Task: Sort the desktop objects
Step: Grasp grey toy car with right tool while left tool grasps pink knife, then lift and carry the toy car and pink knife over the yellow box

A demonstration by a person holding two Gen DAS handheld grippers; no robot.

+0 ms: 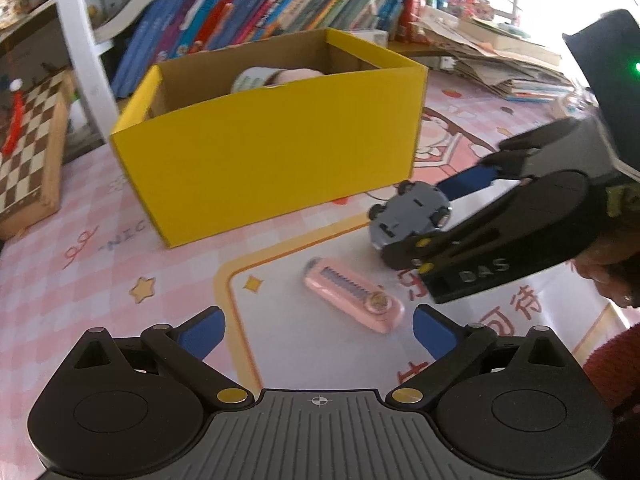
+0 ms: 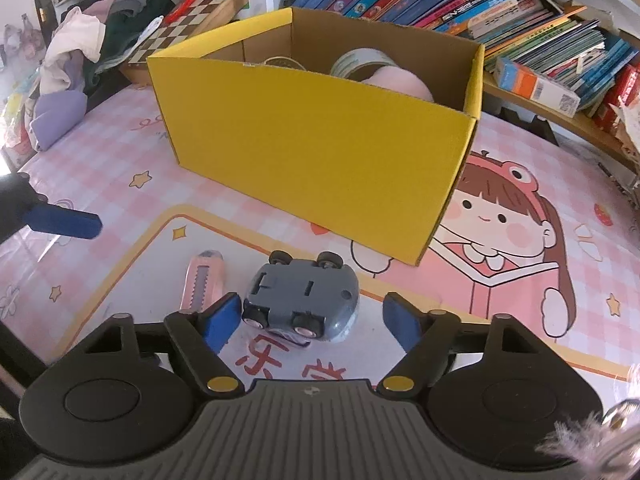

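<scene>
Overturned, grey plastic toy car (image 2: 301, 300), yellow cardboard box (image 2: 320, 148)

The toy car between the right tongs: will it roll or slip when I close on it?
The toy car lies wheels-up, so rolling seems unlikely. Its rounded body rests on the smooth mat, so it may skid or rock if nudged. It looks like small hard plastic, probably light and stiff; the open right tongs should hold it.

yellow box (image 2: 320, 136) blocks ahead, open top
</scene>
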